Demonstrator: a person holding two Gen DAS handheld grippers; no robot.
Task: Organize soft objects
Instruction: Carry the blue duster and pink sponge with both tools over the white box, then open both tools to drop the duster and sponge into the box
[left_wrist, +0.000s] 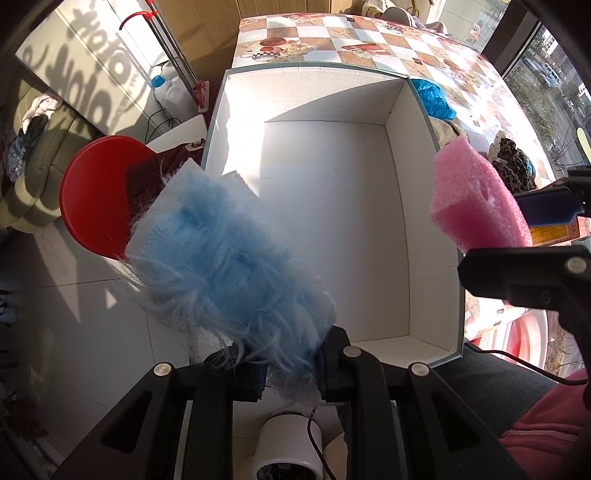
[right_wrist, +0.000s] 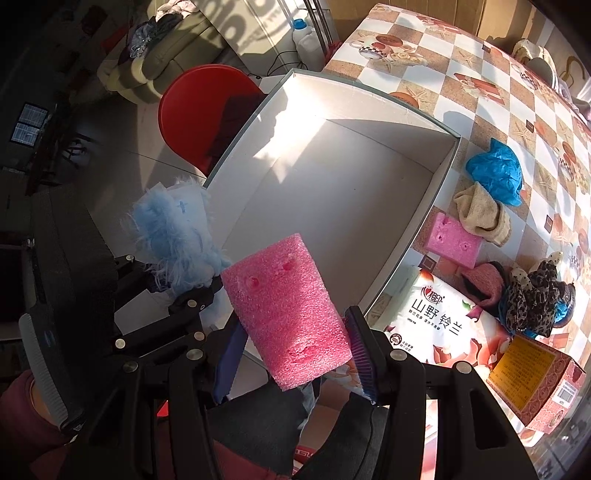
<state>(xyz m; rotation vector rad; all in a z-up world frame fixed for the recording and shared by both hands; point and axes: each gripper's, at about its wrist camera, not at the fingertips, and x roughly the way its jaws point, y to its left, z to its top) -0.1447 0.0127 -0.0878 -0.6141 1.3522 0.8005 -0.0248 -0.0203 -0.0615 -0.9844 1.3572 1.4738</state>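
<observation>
L wrist view: blue furry cloth (left_wrist: 229, 266) covers the left hand-held gripper (left_wrist: 291, 373) fingertips, so pad contact can't be seen. Right hand-held gripper (left_wrist: 532, 251) is cut off by the frame's R edge. Red stool (left_wrist: 92, 192) partly hidden behind the cloth.

R wrist view: pink foam block (right_wrist: 288, 317) hides the white box (right_wrist: 439, 184) near corner. Tissue pack (right_wrist: 439, 321) print too small to read in full; yellow-label carton (right_wrist: 532, 380) text too.

Both cameras look down close over the white box (left_wrist: 325, 206) (right_wrist: 332, 199), the left from its near end, the right from the table-side corner.
</observation>
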